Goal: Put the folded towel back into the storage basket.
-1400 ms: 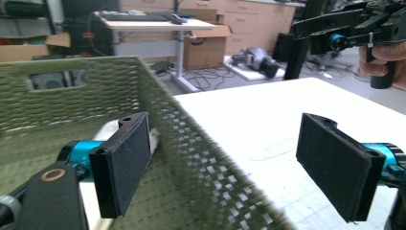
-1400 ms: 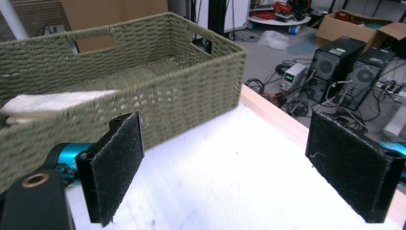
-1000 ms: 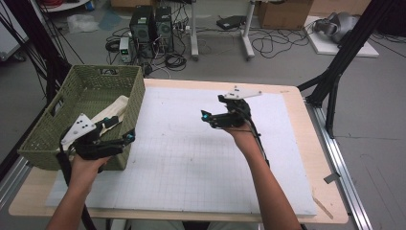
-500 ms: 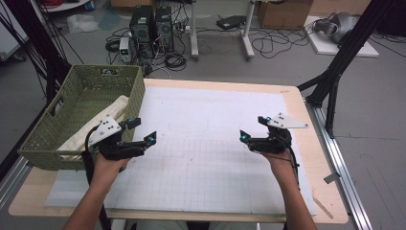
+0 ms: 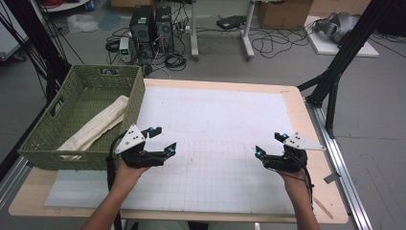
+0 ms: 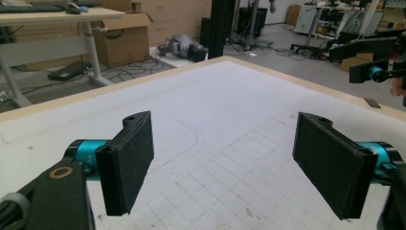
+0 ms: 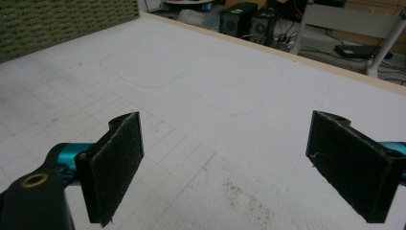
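Well apart, left gripper point(image 5: 162, 139) beside basket point(image 5: 72, 160), right gripper point(image 5: 269, 144) near table edge point(image 5: 335, 191).

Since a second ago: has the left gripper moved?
Yes. The left gripper pulled away from the green basket toward the table's middle, now over the white mat, jaws open.

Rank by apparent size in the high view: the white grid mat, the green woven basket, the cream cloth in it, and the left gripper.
1. white grid mat
2. green woven basket
3. cream cloth
4. left gripper, open and empty; it sits nearer the camera than the cloth, so this last pair is less certain.
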Motion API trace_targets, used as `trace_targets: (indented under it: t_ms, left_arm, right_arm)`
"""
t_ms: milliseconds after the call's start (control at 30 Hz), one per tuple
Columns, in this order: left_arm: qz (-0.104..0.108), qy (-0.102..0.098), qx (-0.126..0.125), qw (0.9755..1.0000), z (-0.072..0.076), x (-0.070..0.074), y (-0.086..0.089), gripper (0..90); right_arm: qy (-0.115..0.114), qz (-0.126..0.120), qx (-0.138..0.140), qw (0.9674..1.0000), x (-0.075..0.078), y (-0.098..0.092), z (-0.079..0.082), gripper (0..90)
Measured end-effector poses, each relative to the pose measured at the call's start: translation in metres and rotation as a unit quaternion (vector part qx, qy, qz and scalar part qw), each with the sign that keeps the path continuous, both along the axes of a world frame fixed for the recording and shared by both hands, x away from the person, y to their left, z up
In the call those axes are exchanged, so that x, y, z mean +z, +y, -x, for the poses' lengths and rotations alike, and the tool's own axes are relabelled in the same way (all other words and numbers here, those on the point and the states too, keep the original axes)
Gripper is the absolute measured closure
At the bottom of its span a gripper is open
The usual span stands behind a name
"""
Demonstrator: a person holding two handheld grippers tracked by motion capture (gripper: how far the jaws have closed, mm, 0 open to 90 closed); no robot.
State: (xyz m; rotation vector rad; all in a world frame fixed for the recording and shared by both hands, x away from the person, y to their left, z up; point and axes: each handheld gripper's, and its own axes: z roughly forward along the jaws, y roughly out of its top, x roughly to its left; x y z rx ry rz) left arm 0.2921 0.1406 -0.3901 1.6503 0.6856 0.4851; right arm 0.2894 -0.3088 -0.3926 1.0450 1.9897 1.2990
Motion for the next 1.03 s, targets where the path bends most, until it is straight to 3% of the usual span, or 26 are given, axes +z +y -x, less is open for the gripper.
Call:
trace_targets:
  t_ms: [467,1033]
  left_arm:
    - [-0.013,0.013,0.003,0.9998,0.0,-0.011,-0.001,22.3]
    - [-0.017,0.011,0.006,0.9998,-0.001,-0.012,-0.001,22.3]
  right_arm:
    - [-0.003,0.004,-0.006,1.0,-0.002,0.001,0.004,12.0]
    - [-0.001,0.003,-0.001,1.0,-0.003,0.002,0.004,11.9]
